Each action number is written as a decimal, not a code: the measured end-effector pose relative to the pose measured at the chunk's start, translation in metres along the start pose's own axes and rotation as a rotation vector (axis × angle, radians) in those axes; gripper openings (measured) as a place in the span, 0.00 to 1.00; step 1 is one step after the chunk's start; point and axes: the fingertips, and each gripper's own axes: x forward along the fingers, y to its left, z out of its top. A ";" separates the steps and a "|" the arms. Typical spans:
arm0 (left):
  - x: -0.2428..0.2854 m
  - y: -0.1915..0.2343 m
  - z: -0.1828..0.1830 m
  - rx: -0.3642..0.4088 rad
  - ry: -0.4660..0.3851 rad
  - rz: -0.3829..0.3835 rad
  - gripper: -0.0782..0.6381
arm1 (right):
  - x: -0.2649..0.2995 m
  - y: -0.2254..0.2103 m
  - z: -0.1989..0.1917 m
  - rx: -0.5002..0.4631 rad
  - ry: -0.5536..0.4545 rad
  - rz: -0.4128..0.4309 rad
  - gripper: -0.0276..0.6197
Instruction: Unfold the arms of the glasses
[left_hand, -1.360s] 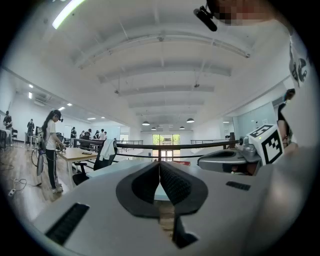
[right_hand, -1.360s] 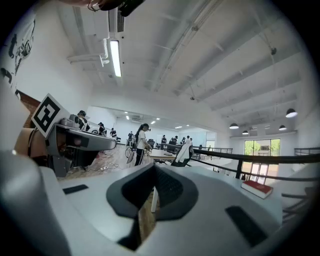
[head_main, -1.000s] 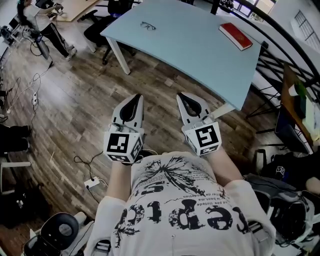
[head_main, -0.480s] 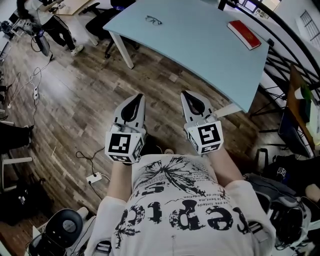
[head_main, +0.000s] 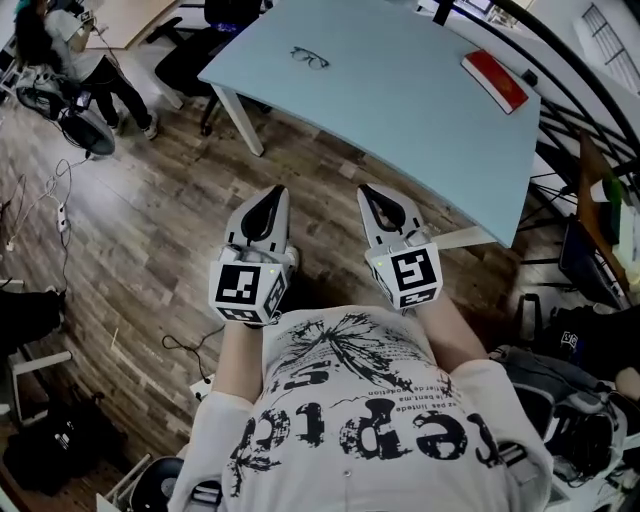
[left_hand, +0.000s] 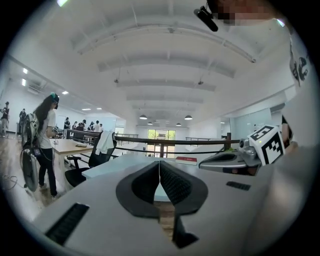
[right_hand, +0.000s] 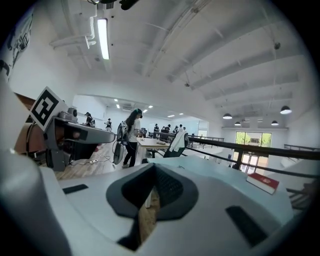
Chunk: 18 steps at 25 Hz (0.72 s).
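Pale blue table (head_main: 400, 110), red book (head_main: 495, 80), brown wood-grain floor (head_main: 150, 230), dark-framed glasses (head_main: 310, 57), white shirt (head_main: 350, 485) with black print.

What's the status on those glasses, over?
Left tool, right tool shut, empty, short of the table. Glasses on its far side, untouched. Red book far right, not in the way.

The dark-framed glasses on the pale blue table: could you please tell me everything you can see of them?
The dark-framed glasses show a thin dark frame with two rounded lens rims joined by a bridge; the lenses look clear. They lie flat on the pale blue table, near its far left corner in the head view, well away from the red book. Only the tabletop touches them. They are too small to tell whether the arms are folded, or the frame's material.
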 end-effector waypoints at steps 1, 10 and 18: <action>0.011 0.017 0.003 0.003 0.002 -0.012 0.14 | 0.019 -0.001 0.004 0.003 0.004 -0.008 0.06; 0.088 0.168 0.028 0.039 0.013 -0.136 0.14 | 0.171 -0.004 0.042 0.039 0.016 -0.161 0.06; 0.168 0.249 0.038 0.009 0.065 -0.204 0.13 | 0.272 -0.044 0.060 0.099 0.069 -0.231 0.06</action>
